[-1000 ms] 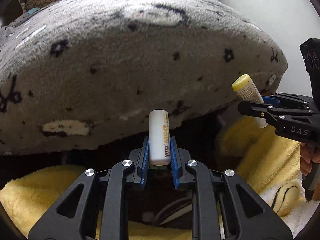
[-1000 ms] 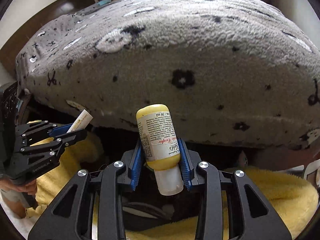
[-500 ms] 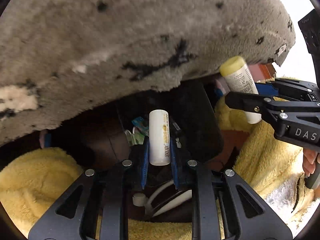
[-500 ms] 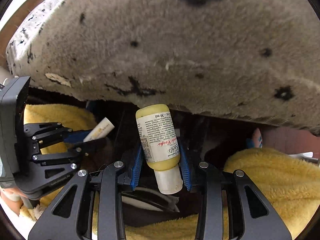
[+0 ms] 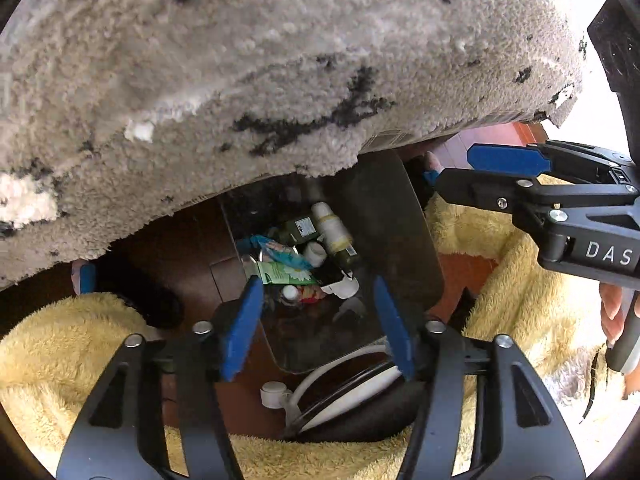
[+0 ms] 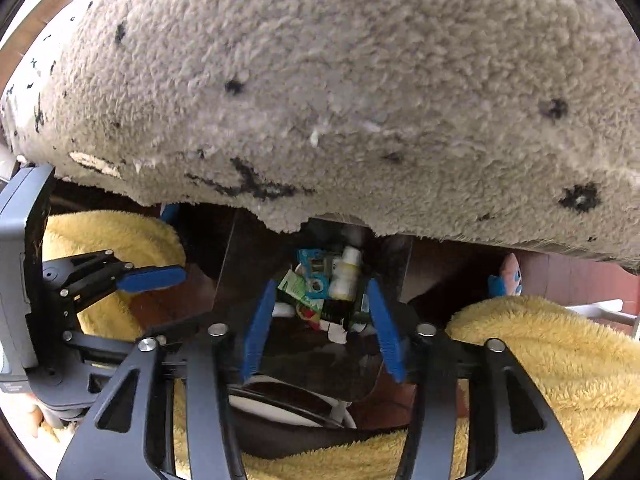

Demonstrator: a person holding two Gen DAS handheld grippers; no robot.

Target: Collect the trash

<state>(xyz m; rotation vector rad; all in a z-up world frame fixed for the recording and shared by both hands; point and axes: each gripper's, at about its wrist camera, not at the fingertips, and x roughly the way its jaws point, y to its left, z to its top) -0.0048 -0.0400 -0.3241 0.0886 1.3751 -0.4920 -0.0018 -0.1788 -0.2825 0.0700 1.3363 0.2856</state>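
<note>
While both hover over the dark bin [image 5: 400, 216], left gripper [image 5: 318, 328] and right gripper [image 6: 320, 324] fingers spread wide, empty; trash bottles [image 5: 334, 232] lie inside bin, 12 o'clock, under grey blanket [image 5: 240, 80].

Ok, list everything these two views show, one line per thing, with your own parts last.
Fluffy grey blanket with black marks: one, grey, draped overhead across the top.
Dark translucent trash bin: one, smoky brown, centre, below both claws.
Discarded bottles, tubes and wrappers: a pile, white, green, blue and red, inside the bin.
Yellow-and-white small bottle: one, lying on top of the pile.
Fuzzy yellow blanket: one, yellow, spread on both sides of the bin.
White ringed lid: one, white, just in front of the bin.
Pink and blue plush toy: one, far right.
Left claw: black with blue pads, open, empty, over the bin.
Right claw: same colours, open, empty, over the bin.
</note>
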